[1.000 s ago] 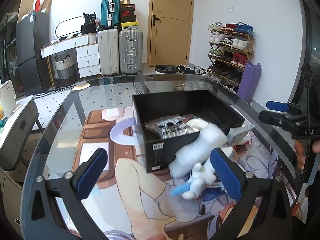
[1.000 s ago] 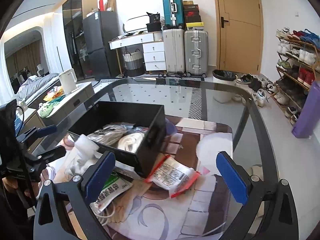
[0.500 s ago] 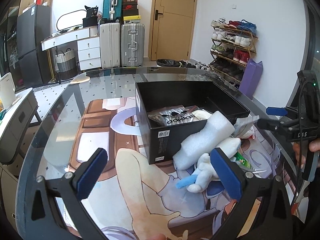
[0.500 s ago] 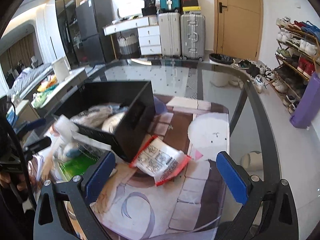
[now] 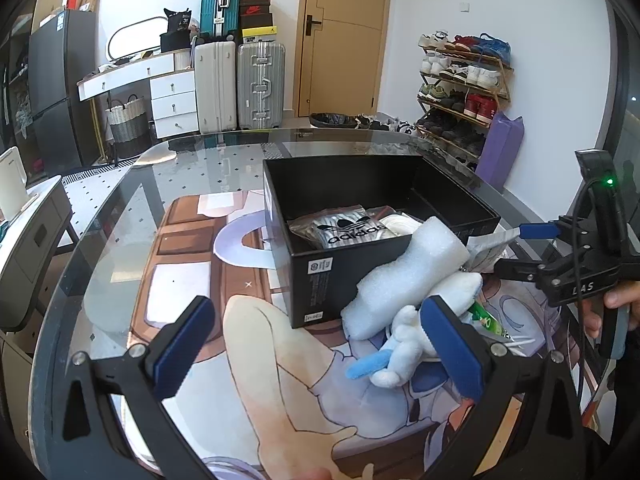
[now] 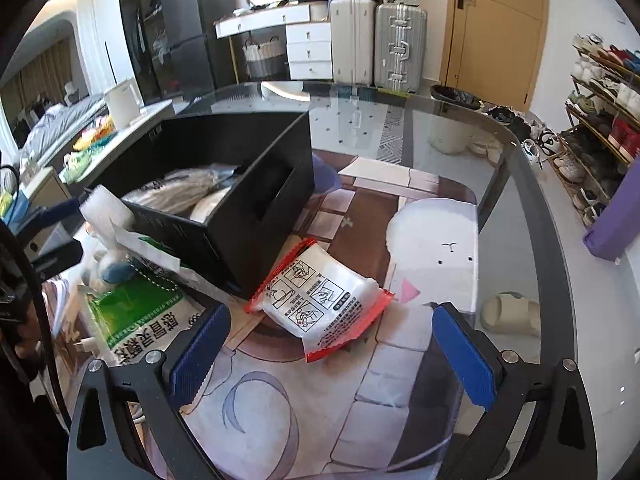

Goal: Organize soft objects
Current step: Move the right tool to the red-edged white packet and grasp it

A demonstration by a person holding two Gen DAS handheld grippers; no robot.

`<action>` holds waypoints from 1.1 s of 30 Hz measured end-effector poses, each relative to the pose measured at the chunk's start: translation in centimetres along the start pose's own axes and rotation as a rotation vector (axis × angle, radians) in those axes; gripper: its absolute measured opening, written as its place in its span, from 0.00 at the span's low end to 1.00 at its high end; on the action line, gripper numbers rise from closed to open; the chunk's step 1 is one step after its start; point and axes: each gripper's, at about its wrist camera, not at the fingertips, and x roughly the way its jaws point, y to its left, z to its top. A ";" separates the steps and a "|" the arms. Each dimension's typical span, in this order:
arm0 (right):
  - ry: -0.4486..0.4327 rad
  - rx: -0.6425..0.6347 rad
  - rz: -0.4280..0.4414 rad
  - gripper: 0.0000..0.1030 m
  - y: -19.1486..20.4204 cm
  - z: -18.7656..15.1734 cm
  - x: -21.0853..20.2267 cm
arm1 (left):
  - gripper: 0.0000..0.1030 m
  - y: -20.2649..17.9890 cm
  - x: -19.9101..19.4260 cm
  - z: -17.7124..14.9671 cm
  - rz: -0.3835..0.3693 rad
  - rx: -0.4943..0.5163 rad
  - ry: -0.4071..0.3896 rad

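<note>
Left gripper [image 5: 320,354]: blue-padded fingers [image 5: 185,346] spread wide, nothing between them, held low over the printed mat [image 5: 280,380]. The right-hand pad sits just in front of the white plush toy [image 5: 404,354].

Right gripper [image 6: 332,350]: fingers [image 6: 464,354] likewise spread wide and empty, hovering above the mat, with the red-edged sachet [image 6: 324,300] lying flat just beyond the gap.

Plush toy: white with a blue limb, on the mat at the near right corner of the black box [image 5: 320,280], touching it.

White foam piece [image 5: 404,276]: leaning on the box's near right corner, resting over the plush toy.

Green-and-white packet [image 6: 140,320]: flat on the mat, near the left finger of the right gripper, beside the box.

Black box: open-topped, on the mat; contains a striped bagged item with printed logo [image 5: 352,230] and a white bundle [image 5: 400,222].

Glass table [image 5: 120,208]: rounded rim, carries mat and box.

Background, far: suitcases [image 5: 240,80], shoe rack [image 5: 460,84], wooden door [image 5: 344,32].
</note>
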 end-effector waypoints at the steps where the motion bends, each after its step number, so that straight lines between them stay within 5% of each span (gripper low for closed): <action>1: 0.004 -0.005 0.002 0.99 0.1 0.0 0.3 | 1.00 0.0 0.0 0.0 0.000 0.000 0.001; 27: 0.085 -0.119 0.062 0.99 0.4 1.1 4.6 | 1.00 0.0 0.3 -0.5 0.005 0.017 0.013; 33: 0.084 -0.123 0.075 0.89 0.7 0.7 4.6 | 1.00 0.0 0.3 -0.5 0.005 0.018 0.013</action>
